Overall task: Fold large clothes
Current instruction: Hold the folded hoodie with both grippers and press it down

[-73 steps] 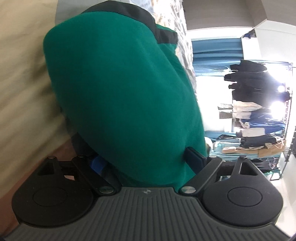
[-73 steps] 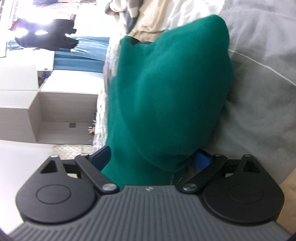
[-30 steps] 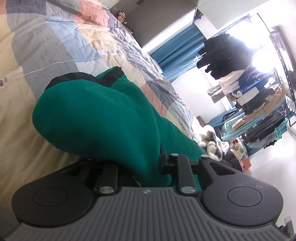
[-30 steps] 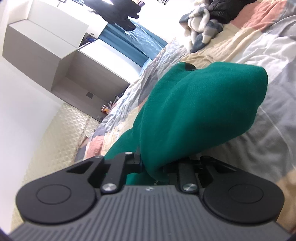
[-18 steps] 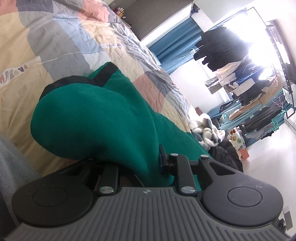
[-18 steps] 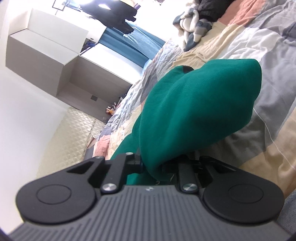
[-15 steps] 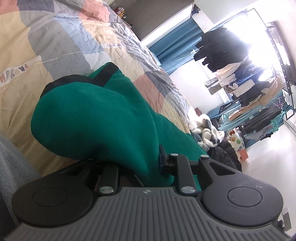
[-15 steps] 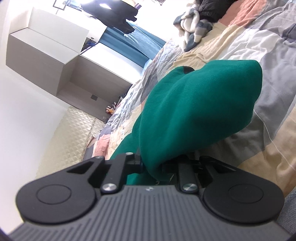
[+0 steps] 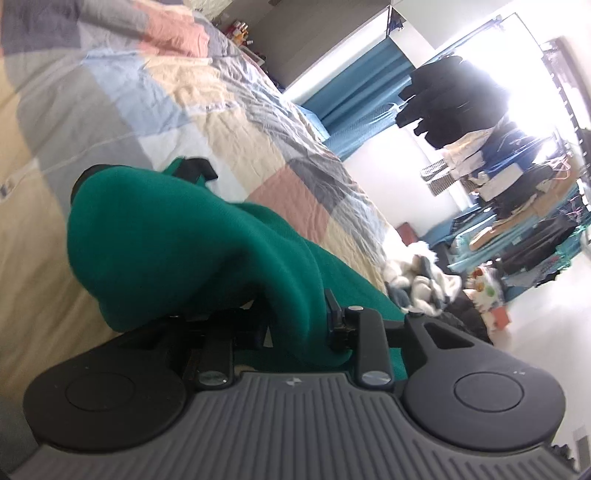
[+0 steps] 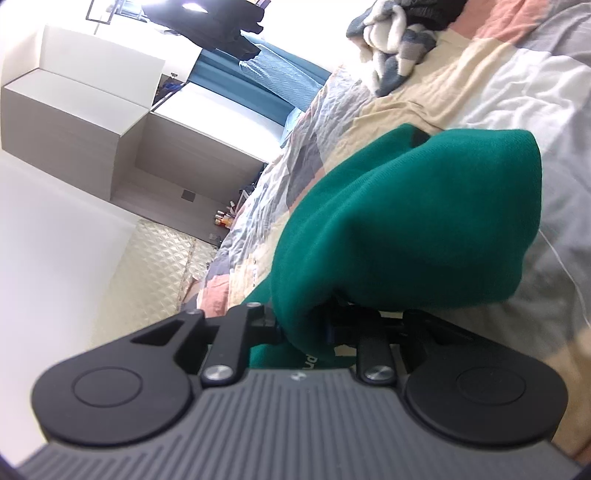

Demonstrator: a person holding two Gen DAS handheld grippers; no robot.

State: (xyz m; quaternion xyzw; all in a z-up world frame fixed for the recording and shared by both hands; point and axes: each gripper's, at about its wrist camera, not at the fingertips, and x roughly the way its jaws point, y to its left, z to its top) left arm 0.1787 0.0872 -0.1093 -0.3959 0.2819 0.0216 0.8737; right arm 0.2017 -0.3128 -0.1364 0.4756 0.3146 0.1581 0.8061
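Observation:
A large green garment with black trim lies bunched on the patchwork quilt. In the left wrist view a thick fold of it runs between the fingers of my left gripper; the jaws are opening, though the pads still touch the cloth on both sides. The right wrist view shows the same green garment humped over the quilt. Another fold sits between the fingers of my right gripper, whose jaws are also opening while still pressing the fabric. Cloth hides the fingertips of both grippers.
A crumpled white and grey pile of clothes lies at the bed's far end, also seen as the pile. A rack of hanging clothes stands by the bright window. Grey-white cabinets and a padded headboard lie beyond the bed.
The garment, earlier hanging across both views, now lies humped on the quilt. Since half a second ago both grippers have lifted slightly and their fingers stand a little wider around the cloth.

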